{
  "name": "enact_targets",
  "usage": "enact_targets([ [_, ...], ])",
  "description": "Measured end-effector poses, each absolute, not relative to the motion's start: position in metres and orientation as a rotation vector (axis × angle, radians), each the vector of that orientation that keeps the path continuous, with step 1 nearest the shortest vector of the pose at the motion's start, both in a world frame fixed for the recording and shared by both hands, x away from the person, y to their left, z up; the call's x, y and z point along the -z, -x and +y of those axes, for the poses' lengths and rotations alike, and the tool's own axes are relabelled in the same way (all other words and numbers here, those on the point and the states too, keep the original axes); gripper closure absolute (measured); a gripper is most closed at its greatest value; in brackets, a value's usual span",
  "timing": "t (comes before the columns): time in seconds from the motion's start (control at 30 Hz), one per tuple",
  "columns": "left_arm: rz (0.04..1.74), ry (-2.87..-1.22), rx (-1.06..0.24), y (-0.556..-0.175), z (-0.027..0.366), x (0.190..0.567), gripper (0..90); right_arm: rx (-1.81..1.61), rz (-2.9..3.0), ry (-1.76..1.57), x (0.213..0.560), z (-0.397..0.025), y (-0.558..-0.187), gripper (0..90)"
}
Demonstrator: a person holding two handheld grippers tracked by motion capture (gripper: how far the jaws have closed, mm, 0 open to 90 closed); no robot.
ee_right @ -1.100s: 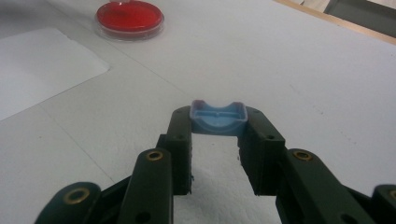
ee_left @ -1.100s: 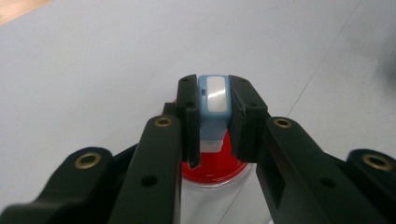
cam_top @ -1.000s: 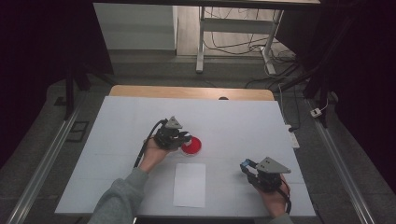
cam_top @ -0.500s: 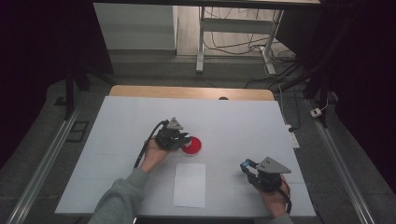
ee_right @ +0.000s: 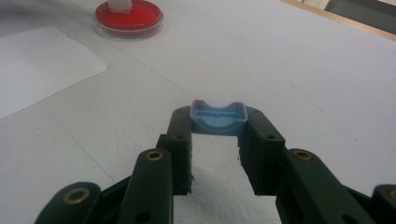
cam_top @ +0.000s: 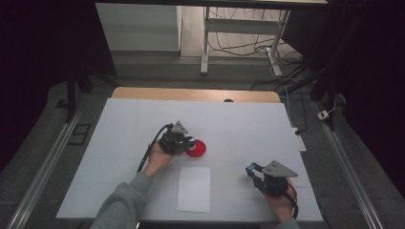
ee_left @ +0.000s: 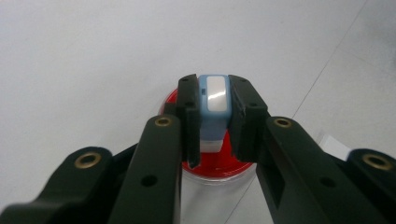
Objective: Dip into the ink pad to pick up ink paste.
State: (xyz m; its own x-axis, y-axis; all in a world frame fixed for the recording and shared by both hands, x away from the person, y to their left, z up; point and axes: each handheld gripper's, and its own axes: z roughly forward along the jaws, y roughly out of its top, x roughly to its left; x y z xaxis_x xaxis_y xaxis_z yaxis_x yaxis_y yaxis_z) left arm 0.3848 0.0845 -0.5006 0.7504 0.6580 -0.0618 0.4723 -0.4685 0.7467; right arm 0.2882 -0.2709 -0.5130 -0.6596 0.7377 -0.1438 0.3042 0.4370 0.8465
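A round red dish (cam_top: 197, 149) lies near the middle of the white table (cam_top: 239, 124). My left gripper (cam_top: 187, 142) is over its left rim, shut on a small blue and white block (ee_left: 214, 108) that stands upright, its lower end down in the red dish (ee_left: 219, 163). My right gripper (cam_top: 253, 170) rests near the front right of the table, shut on a pale blue cap (ee_right: 218, 117) whose hollow side faces up. From the right gripper view, the red dish (ee_right: 129, 17) lies far left with the block's white base (ee_right: 120, 5) in it.
A white paper sheet (cam_top: 194, 189) lies in front of the dish, between the two hands; its corner (ee_right: 42, 65) is seen in the right gripper view. A wooden strip (cam_top: 196, 94) edges the table's far side. A white power strip (cam_top: 300, 139) lies off the right edge.
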Motion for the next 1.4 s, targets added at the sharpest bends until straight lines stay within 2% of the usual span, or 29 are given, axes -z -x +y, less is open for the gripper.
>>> enact_targets([
  [1.4, 0.838, -2.145, -0.313, -0.3824, 0.083, 0.4994, 75.4, -1.14, 2.19, -0.867, 0.5125, -0.2706, -0.2877, 65.6],
])
